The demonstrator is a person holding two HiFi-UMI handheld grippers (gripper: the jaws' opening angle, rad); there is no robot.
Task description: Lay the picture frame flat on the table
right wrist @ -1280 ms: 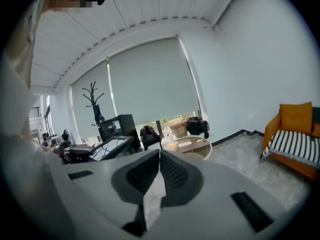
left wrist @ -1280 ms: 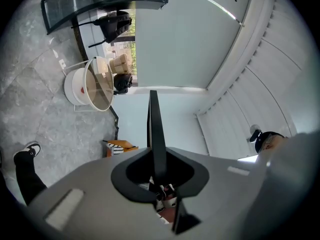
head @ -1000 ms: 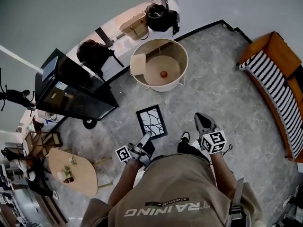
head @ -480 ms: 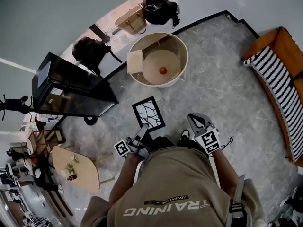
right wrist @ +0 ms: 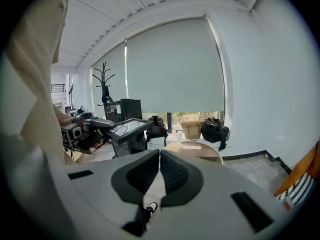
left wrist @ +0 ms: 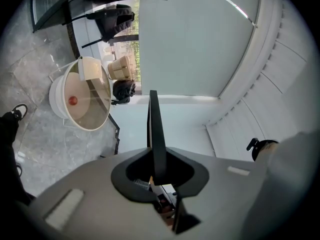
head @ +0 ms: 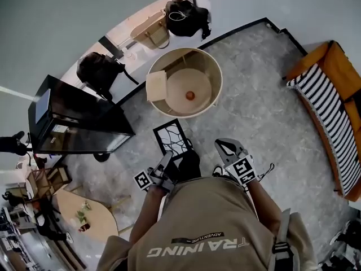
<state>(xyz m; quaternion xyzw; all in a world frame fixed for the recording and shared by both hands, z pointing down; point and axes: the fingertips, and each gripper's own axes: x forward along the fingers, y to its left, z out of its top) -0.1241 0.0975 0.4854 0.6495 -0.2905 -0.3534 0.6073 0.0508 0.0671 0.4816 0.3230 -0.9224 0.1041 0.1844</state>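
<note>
The picture frame (head: 171,137), black-edged with a white branching pattern, hangs over the grey floor with my left gripper (head: 168,158) shut on its near edge. In the left gripper view the frame (left wrist: 154,129) stands edge-on between the jaws. The right gripper view shows the frame (right wrist: 127,127) held roughly level, off to the left. My right gripper (head: 225,147) is shut and holds nothing; its pads (right wrist: 170,171) meet. Just ahead stands the round beige table (head: 214,72) with a raised rim, a small red thing (head: 190,95) and a beige square piece (head: 156,86) on it.
A black cabinet (head: 73,117) stands to the left. Dark bags (head: 183,13) and a tan basket (head: 149,33) lie by the window wall. An orange bench with a striped cushion (head: 333,95) lines the right side. A small wooden table (head: 93,216) is at lower left.
The person has walked toward the round table. Both grippers and the held frame have moved forward with them, so the frame now hangs close to the table's near rim.
</note>
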